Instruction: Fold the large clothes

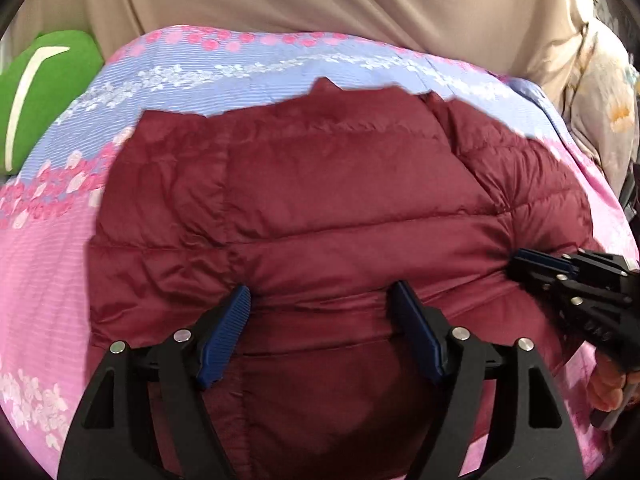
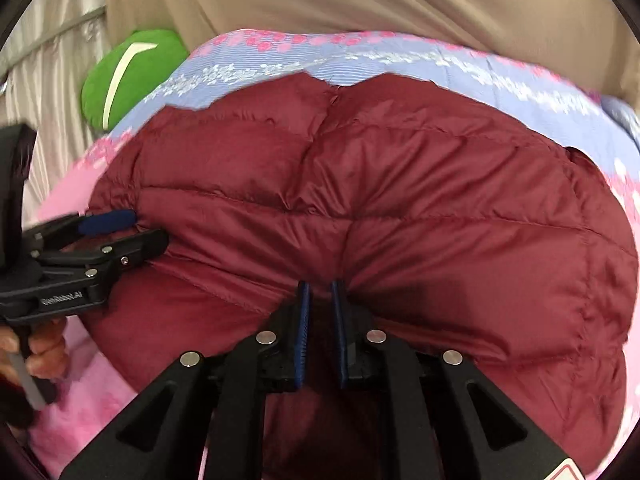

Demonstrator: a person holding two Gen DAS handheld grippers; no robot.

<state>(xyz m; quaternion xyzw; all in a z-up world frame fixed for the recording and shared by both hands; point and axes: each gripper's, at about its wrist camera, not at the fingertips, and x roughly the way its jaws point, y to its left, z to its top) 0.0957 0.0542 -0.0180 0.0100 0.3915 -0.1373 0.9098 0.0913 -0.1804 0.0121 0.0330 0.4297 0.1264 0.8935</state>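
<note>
Showing only leftward — person's fingers [image 2: 44,350] beside maroon puffer jacket [image 2: 400,200]

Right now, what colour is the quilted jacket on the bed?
Dark red, maroon; the jacket shows best in the right wrist view.

We count one jacket [image 1: 320,208], maroon and quilted, at frame centre. We count two grippers: the left gripper [image 1: 320,320] and the right gripper [image 2: 320,312]. We count one sheet [image 1: 48,280] and one green cushion [image 1: 44,84], upper left.
</note>
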